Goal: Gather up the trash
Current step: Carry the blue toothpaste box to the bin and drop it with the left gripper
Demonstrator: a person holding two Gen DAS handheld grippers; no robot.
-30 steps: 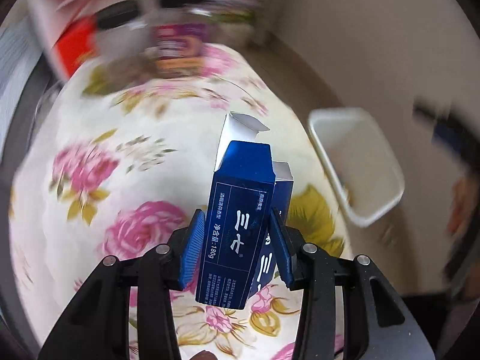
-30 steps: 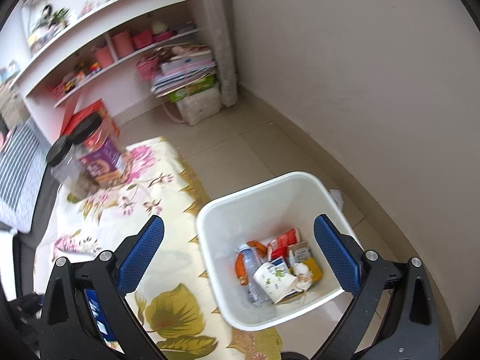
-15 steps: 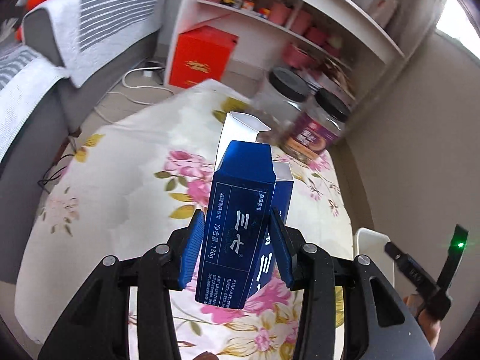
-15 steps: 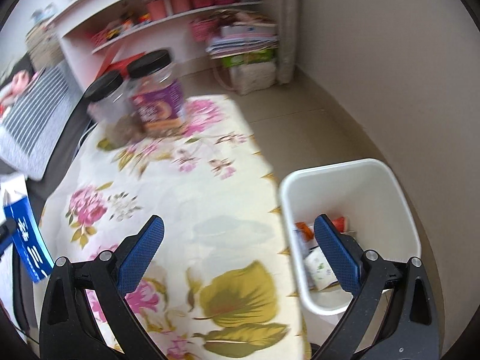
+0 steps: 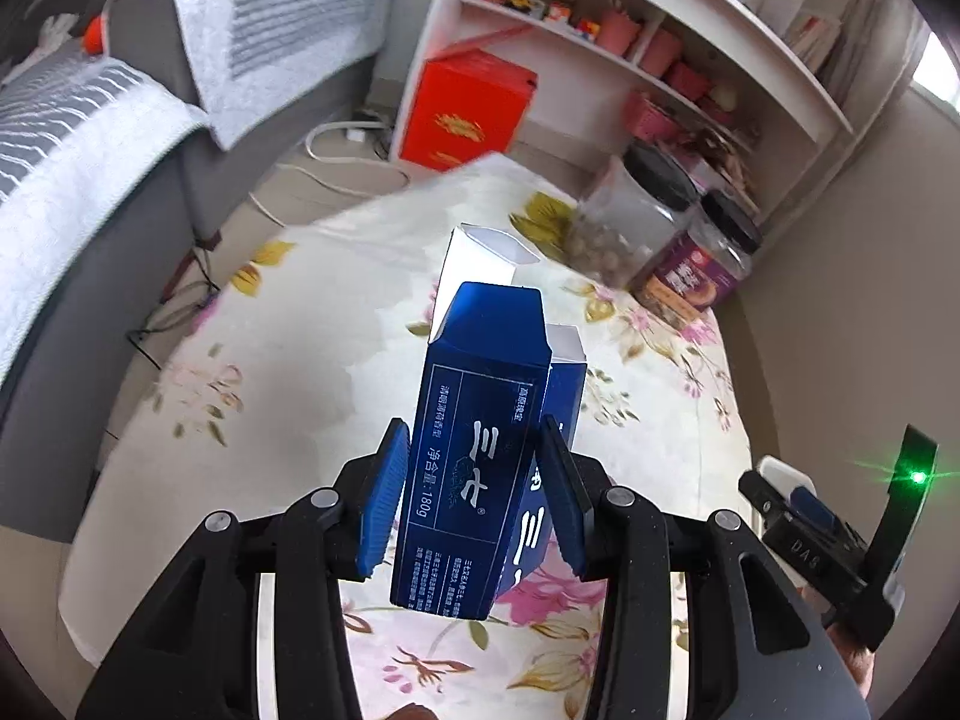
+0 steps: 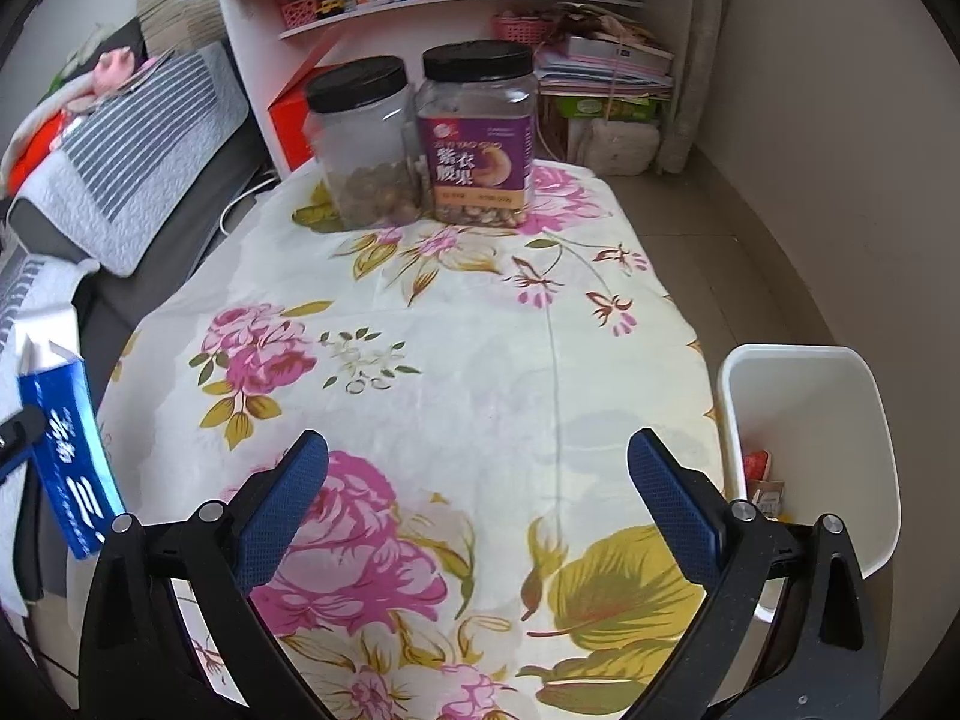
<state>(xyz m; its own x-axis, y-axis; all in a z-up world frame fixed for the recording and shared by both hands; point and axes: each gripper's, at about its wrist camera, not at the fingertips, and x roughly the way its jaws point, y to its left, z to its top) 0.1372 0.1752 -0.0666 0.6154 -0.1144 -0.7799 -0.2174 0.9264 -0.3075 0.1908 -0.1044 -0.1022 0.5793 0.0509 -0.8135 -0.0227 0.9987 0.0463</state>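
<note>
Left tool (image 5: 474,510) clenched on the blue box (image 5: 480,456), pads pressing its two long sides near the lower half. Box stands upright in the grip, held above the tabletop (image 6: 480,360), top flap open and white inside. Looks like an empty toothpaste carton: light, thin card, likely to crush or buckle if squeezed harder; smooth print could slip. Mid-body side grip seems right, away from the open flap end.

Right tool (image 6: 477,504) released, jaws wide, nothing between them, hanging over the floral cloth. In the right view the box shows at the far left edge (image 6: 66,468), well apart from the bin (image 6: 810,372).

Bin is white, on the floor just beside the tabletop's right edge, some trash already at its bottom. Box not yet in it.

Two black-lidded jars (image 6: 420,138) stand together at the far end of the tabletop, off the likely path. Red box (image 5: 468,114) and shelves behind, sofa at the left. Tabletop between box and bin looks bare; the right tool itself is the one thing that could sit in the way.
</note>
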